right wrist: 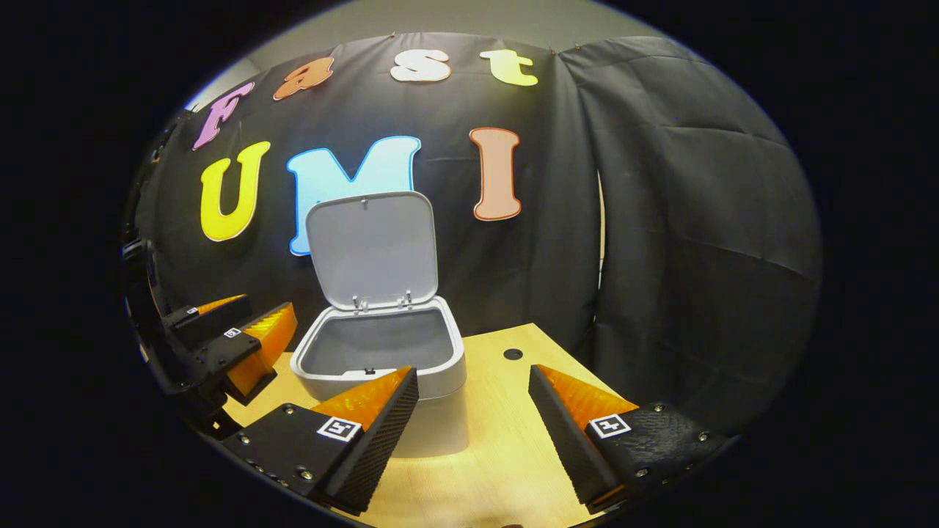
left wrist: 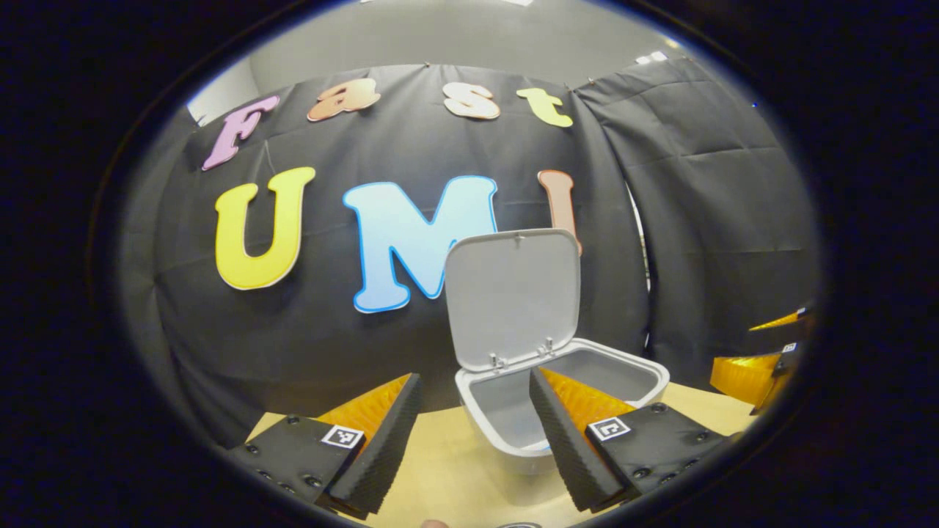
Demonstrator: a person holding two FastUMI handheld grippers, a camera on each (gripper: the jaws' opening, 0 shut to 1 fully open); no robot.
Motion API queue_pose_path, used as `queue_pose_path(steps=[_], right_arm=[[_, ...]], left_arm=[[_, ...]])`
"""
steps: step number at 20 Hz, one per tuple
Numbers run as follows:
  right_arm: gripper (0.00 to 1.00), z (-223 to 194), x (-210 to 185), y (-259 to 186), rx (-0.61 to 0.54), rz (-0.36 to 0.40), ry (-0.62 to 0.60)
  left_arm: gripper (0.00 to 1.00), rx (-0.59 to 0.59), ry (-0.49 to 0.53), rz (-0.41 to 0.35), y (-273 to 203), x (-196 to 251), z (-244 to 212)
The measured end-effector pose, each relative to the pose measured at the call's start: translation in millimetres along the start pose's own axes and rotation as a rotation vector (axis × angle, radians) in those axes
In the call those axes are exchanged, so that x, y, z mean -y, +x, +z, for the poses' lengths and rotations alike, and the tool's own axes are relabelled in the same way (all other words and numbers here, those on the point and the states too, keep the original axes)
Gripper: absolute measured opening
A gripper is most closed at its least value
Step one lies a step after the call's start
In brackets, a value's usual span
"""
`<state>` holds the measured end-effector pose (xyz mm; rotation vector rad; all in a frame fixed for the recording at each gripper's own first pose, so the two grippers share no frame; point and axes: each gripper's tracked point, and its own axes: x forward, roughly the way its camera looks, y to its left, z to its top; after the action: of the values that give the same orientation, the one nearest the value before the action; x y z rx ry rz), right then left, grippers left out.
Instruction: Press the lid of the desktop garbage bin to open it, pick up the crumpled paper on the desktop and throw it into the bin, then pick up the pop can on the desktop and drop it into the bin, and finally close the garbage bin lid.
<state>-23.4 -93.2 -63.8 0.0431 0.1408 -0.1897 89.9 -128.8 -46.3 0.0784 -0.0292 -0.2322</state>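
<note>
Since the bin (right wrist: 381, 359) sits on the desk (right wrist: 499, 440) with its lid (right wrist: 372, 246) up, both claws, left claw (left wrist: 475, 433) and right claw (right wrist: 473, 433), hang spread and empty just before it, so I'd guess grabbing the paper low comes next.

Black cloth wall (right wrist: 660, 220) behind a wooden table (right wrist: 499, 455).

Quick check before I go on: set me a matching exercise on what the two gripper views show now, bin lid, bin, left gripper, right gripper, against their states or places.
Things:
1. lid
2. bin
3. left gripper
4. right gripper

States:
A. open, nothing between the fingers, with the bin just ahead on its left
B. raised upright at the rear hinge
C. open, nothing held, aimed at the bin's front
D. stands on the wooden desktop, mouth uncovered

Pairs: 1-B, 2-D, 3-C, 4-A
</note>
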Motion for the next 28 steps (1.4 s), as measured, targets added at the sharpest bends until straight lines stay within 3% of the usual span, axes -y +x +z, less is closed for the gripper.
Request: queue_pose_path(steps=[9, 15, 21, 28], right_arm=[[0.97, -23.3, -65.7, 0.0, -0.049, 0.193, -0.085], [0.97, -56.3, -118.5, -0.1, -0.142, 0.346, -0.134], [0.98, -94.1, -154.4, 2.3, -0.265, 0.433, -0.176], [0.98, -141.2, -169.5, -3.4, -0.429, 0.497, -0.199]], left_arm=[[1.0, -0.043, -0.018, 0.216, -37.5, -99.0, -17.0], [1.0, -0.093, -0.042, 0.349, -66.4, -152.5, -42.3], [1.0, -0.114, -0.046, 0.425, -85.9, -182.7, -52.9], [1.0, -0.14, -0.044, 0.475, -99.0, -202.5, -61.8]])
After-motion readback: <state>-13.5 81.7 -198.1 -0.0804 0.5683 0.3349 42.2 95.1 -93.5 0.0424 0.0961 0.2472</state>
